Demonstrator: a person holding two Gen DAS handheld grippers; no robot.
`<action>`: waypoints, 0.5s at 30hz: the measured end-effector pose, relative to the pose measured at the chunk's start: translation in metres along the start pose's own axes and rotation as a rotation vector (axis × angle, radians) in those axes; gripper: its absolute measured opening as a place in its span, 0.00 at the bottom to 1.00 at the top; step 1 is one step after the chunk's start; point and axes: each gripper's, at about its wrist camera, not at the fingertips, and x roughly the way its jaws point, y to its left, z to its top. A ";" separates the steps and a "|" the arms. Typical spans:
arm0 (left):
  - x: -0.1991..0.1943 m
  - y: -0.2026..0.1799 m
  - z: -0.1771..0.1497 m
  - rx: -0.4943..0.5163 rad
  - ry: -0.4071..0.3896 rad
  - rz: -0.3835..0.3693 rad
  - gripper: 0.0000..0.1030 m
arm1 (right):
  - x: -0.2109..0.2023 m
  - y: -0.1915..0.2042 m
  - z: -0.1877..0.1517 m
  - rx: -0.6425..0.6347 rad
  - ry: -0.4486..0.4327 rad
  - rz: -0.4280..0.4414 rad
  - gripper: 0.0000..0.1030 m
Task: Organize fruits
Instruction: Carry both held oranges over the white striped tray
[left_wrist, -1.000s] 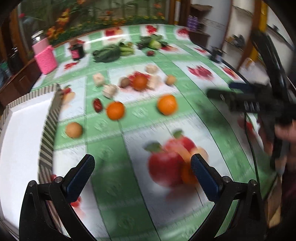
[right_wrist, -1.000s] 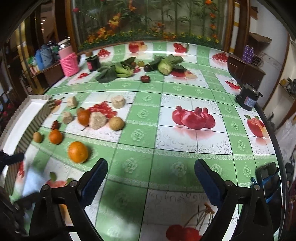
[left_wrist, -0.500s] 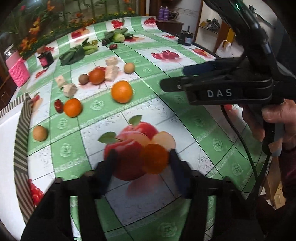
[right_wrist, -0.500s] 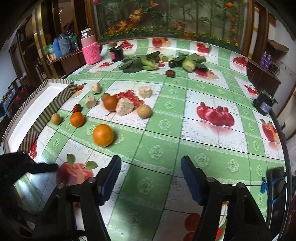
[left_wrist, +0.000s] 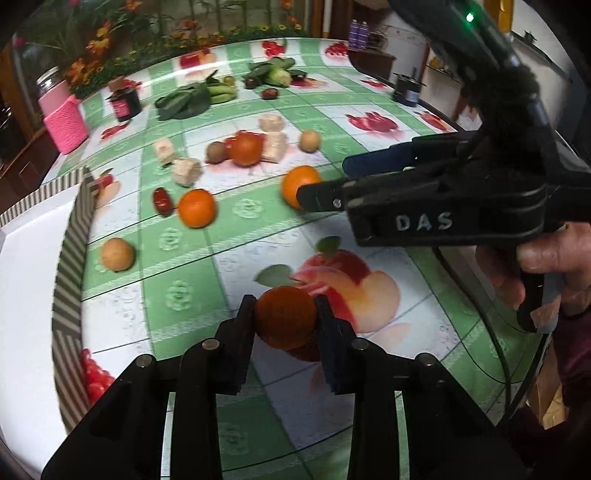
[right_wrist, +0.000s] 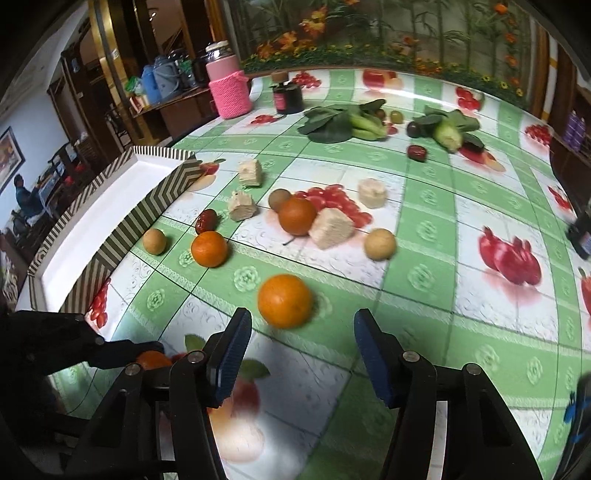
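Note:
My left gripper (left_wrist: 285, 306) is closing, and its pads press both sides of a small orange (left_wrist: 286, 317) on the fruit-print tablecloth. That same orange (right_wrist: 151, 360) peeks out at the lower left of the right wrist view. My right gripper (right_wrist: 301, 321) is also closing. A bigger orange (right_wrist: 284, 301) lies at the mouth of its blue fingers (right_wrist: 231, 354), with neither pad touching it. In the left wrist view this gripper (left_wrist: 322, 180) reaches in from the right over that orange (left_wrist: 295, 182). A white tray with a striped rim (left_wrist: 70, 236) stands at the left.
More fruit lies between the tray and the grippers: an orange (right_wrist: 208, 248), a tan round fruit (right_wrist: 154, 240), a red date (right_wrist: 206, 220), and pale cubes (right_wrist: 330, 229) around another orange (right_wrist: 297, 216). Greens (right_wrist: 343, 123), a pink knit-covered jar (right_wrist: 229, 92) and a dark jar (right_wrist: 287, 96) stand at the back.
The left gripper's jaws went from wide open to shut on the small orange. The right gripper swung left towards the bigger orange and its jaws narrowed.

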 end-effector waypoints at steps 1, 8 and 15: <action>0.000 0.002 0.001 -0.004 0.000 0.003 0.28 | 0.004 0.003 0.003 -0.011 0.007 -0.004 0.57; 0.002 0.016 0.004 -0.052 0.002 0.031 0.28 | 0.020 0.007 0.007 -0.036 0.047 0.008 0.34; 0.004 0.027 0.011 -0.089 -0.001 0.050 0.28 | 0.015 0.006 0.003 -0.030 0.036 0.013 0.34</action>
